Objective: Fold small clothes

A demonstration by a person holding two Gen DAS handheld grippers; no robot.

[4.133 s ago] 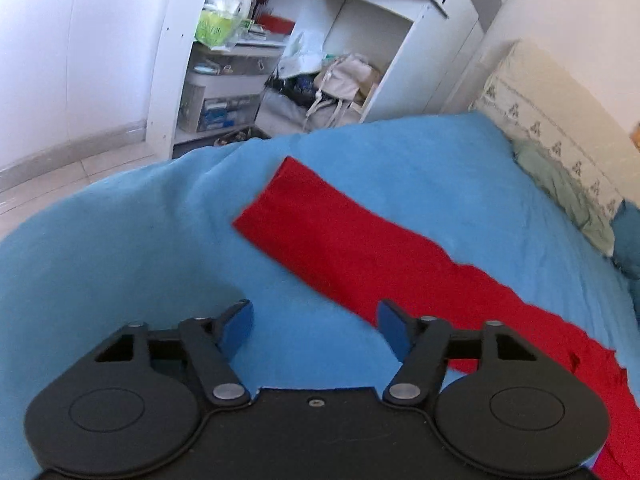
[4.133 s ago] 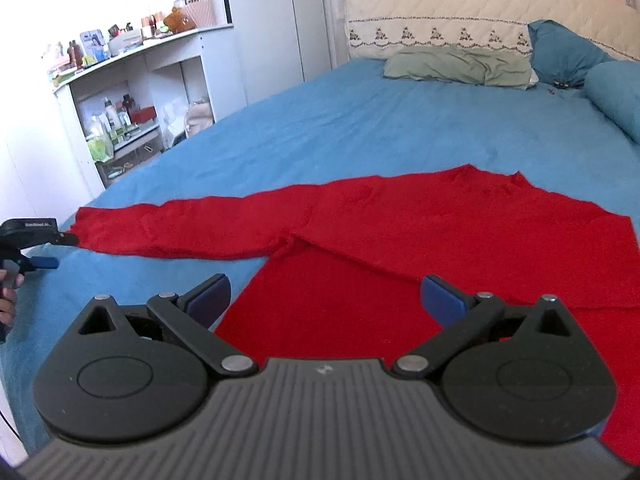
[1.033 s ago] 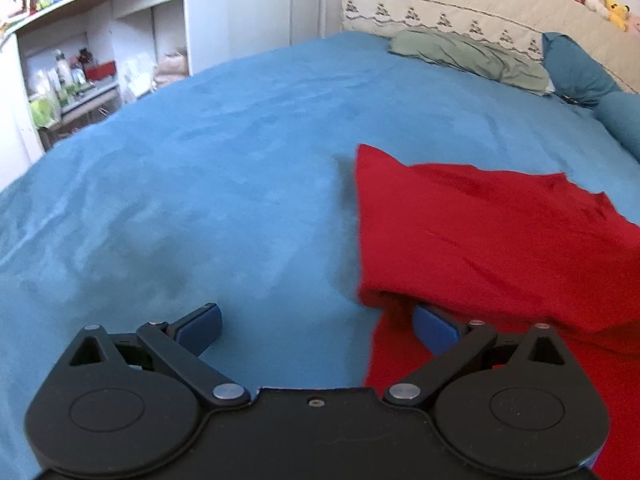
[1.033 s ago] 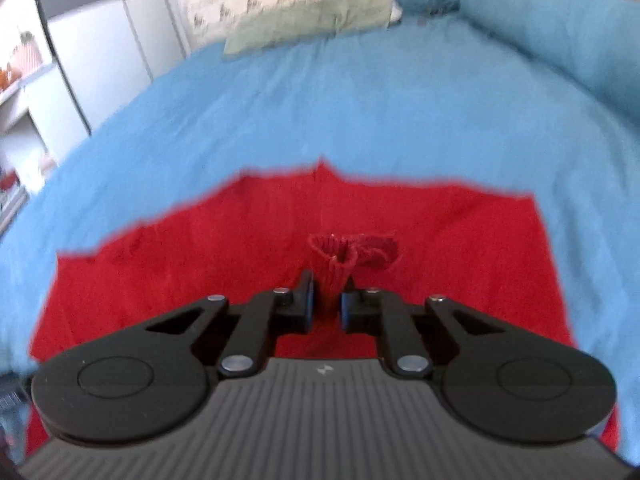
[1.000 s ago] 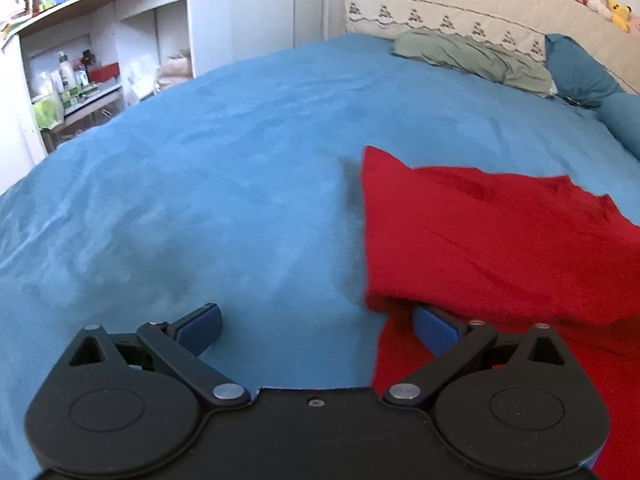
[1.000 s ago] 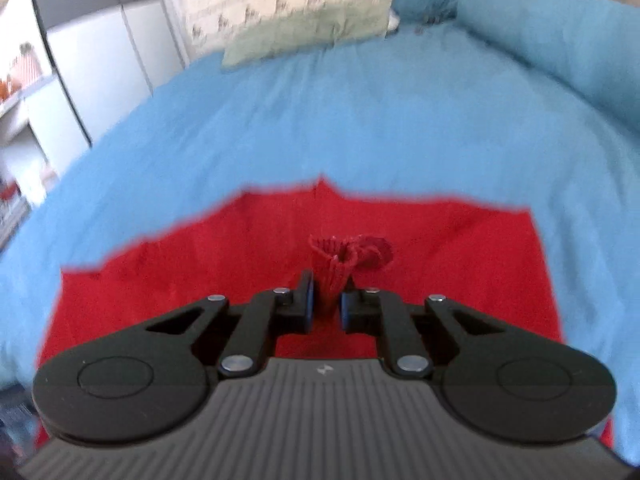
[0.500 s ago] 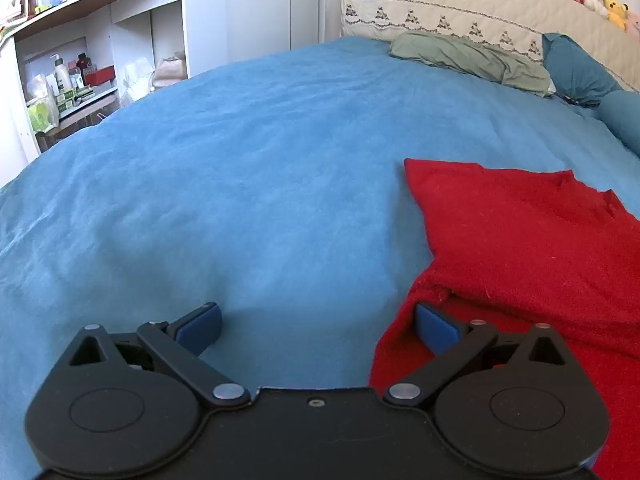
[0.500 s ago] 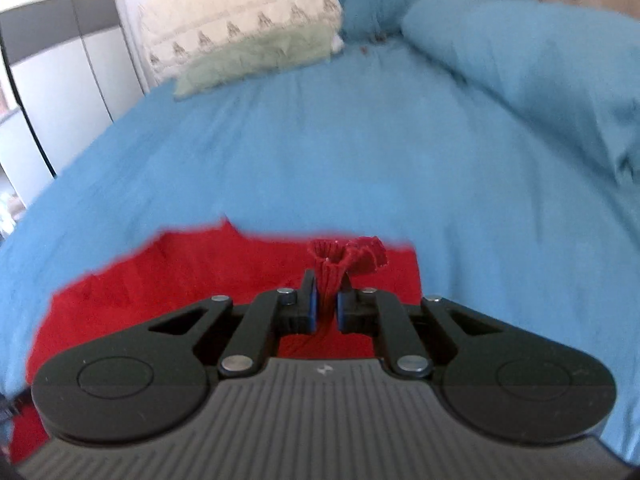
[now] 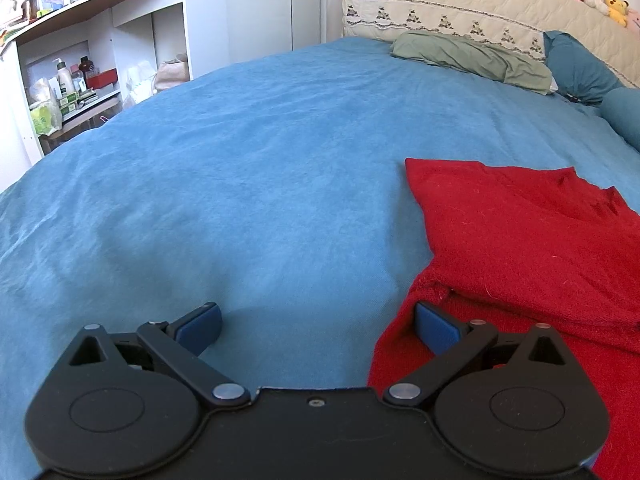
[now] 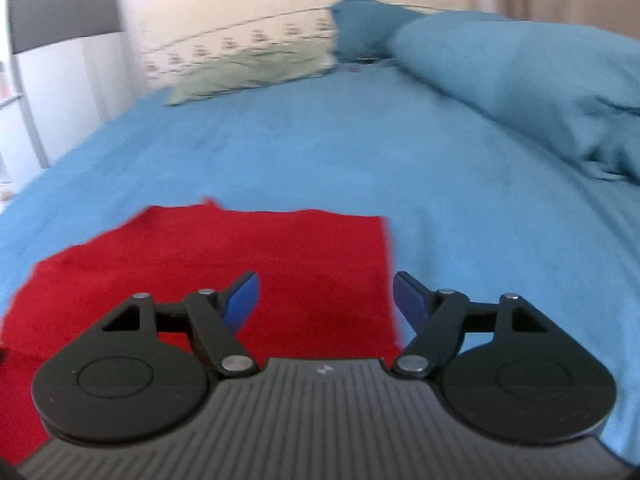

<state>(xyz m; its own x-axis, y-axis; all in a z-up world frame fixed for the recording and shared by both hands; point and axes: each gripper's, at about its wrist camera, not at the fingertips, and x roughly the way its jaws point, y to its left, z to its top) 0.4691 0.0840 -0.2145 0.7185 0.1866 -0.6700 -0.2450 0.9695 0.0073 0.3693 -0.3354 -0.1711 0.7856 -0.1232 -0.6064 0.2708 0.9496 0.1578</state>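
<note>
**Sleeve just let go; fold loose on the bed**

Bed, blue cover, fills both views. Sweater, red, lies flat on it toward the right side in the left wrist view, partly folded: an upper layer is doubled over the body, with a rumpled edge near the bottom.

Risks, as I judge them:
- The doubled layer sits loose and uneven. It could slide or spring back, since the knit looks soft and nothing pins it.
- The left gripper rides low over the cover. If it closes here it could pinch the cover along with the sweater edge and drag both.
- The right wrist view is blurred, so the far edge of the fold is hard to read; a misjudged regrasp could pull the layers askew.

Left fingers spread wide, gripping nothing. The right-hand finger sits over the sweater's left edge, whether touching I cannot tell; the other finger is over bare cover.

Right gripper: its fingers have just been opening and now stand released, nothing pinched. Red cloth lies beneath and between them; its right edge runs just inside the right-hand finger.
</note>
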